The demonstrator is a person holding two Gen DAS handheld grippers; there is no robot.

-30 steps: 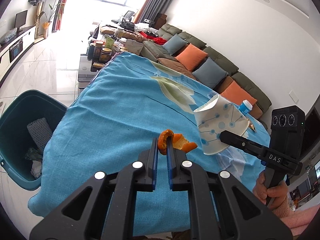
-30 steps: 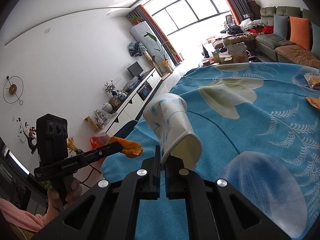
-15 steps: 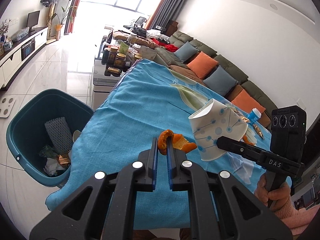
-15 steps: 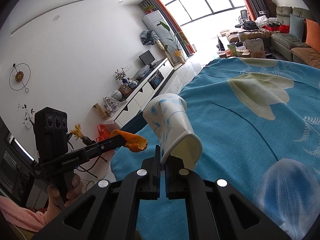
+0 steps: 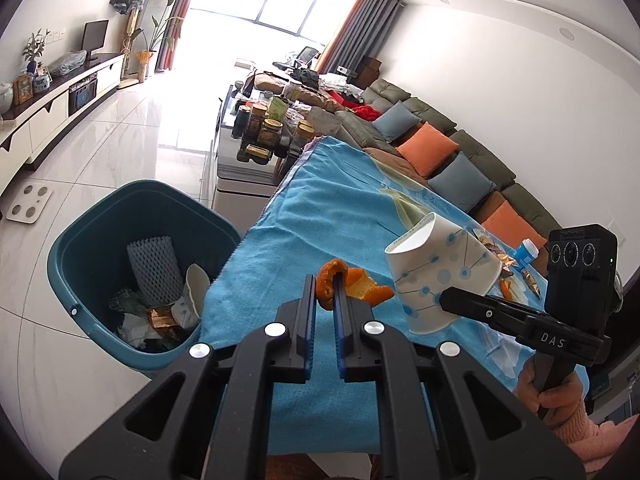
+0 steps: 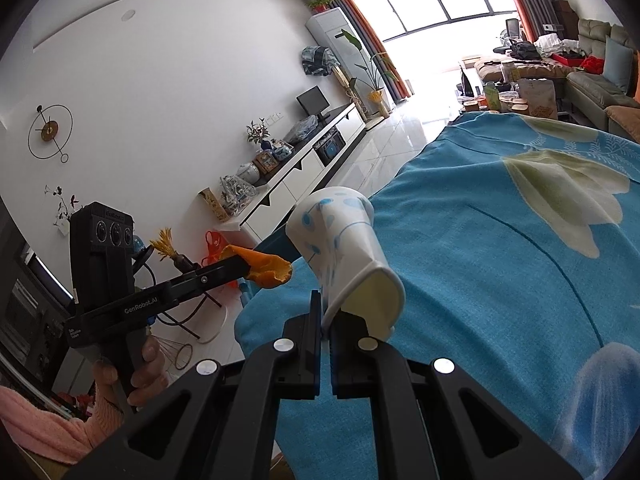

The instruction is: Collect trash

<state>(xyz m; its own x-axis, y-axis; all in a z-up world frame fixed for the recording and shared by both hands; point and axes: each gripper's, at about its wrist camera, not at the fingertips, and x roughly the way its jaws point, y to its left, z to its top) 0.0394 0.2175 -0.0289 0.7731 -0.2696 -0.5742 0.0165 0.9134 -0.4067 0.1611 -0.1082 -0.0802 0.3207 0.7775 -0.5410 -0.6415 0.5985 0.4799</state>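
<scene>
My left gripper (image 5: 325, 286) is shut on a curled orange peel (image 5: 352, 284), held over the near left edge of the blue cloth-covered table (image 5: 320, 216). The right gripper (image 6: 326, 300) is shut on the rim of a squashed white paper cup with blue dots (image 6: 340, 248), which sticks up and away from the fingers. In the left wrist view that cup (image 5: 440, 268) hangs just right of the peel, with the other gripper (image 5: 446, 300) under it. A teal trash bin (image 5: 100, 240) stands on the floor to the left, below the table edge, holding foam netting, a cup and wrappers.
More litter and a small blue-capped bottle (image 5: 524, 250) lie on the table's far right. A low table with jars (image 5: 260, 136) stands beyond the bin. A sofa with cushions (image 5: 460, 172) runs along the right wall, a TV cabinet (image 5: 60, 92) along the left. White scales (image 5: 30, 208) lie on the floor.
Both grippers have swung left with their loads toward the table's edge. The teal bin has come further into the left wrist view, its contents now showing.
</scene>
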